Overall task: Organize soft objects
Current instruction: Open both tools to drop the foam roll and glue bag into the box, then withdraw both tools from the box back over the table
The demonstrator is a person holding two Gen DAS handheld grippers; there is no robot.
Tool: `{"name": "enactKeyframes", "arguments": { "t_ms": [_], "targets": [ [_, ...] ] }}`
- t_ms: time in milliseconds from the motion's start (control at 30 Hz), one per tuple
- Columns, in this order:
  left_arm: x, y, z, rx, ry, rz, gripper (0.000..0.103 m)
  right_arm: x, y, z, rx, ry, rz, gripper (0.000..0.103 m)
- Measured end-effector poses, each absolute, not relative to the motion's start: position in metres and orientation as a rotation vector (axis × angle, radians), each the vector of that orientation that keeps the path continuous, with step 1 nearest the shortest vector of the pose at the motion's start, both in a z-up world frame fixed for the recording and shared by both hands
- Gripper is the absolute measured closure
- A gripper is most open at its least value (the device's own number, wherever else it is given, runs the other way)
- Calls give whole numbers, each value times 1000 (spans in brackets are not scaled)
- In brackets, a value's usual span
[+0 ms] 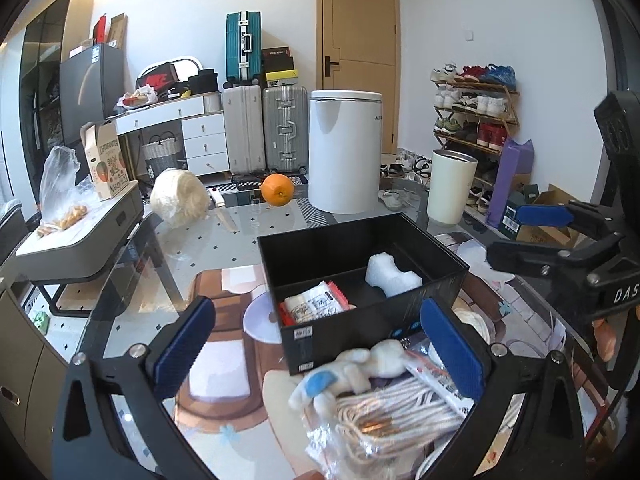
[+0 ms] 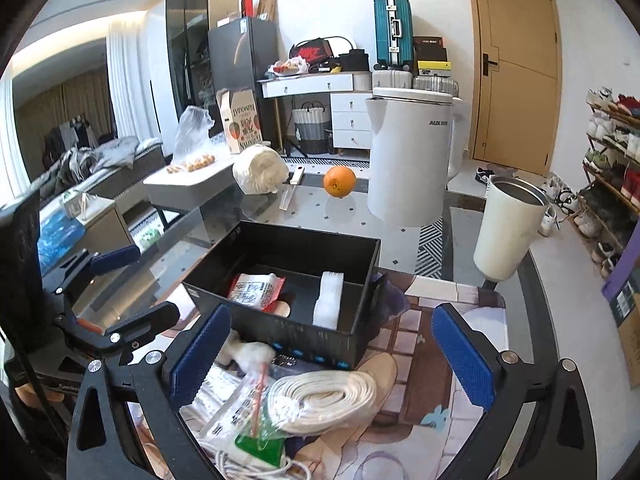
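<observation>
Left gripper [image 1: 316, 340] and right gripper [image 2: 334, 354] both spread wide, gripping nothing; black box [image 1: 372, 320] ahead with snack packet [image 1: 316, 306] and white foam [image 1: 394, 278] inside

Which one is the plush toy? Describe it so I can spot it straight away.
Find the black box on the glass table. Just in front of its near wall, by the left gripper, lies the plush toy, on a bagged bundle of cord. It alone is fuzzy white with a blue patch.

Box [image 1: 360, 280] top open; kettle [image 1: 346, 152] behind.
</observation>
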State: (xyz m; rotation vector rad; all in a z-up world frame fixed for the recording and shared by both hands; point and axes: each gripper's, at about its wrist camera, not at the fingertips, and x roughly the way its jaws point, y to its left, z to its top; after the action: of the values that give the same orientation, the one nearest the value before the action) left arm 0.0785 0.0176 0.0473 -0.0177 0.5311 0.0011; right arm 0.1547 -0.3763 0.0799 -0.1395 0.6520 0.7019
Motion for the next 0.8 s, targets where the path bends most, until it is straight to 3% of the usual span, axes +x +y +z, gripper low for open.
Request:
{"name": "enactKeyframes", "arguments": {
  "t_ms": [800],
  "targets": [
    [38,15,16,-49,563,28,0,108,-403,44,-134,746,723,1]
  ]
}}
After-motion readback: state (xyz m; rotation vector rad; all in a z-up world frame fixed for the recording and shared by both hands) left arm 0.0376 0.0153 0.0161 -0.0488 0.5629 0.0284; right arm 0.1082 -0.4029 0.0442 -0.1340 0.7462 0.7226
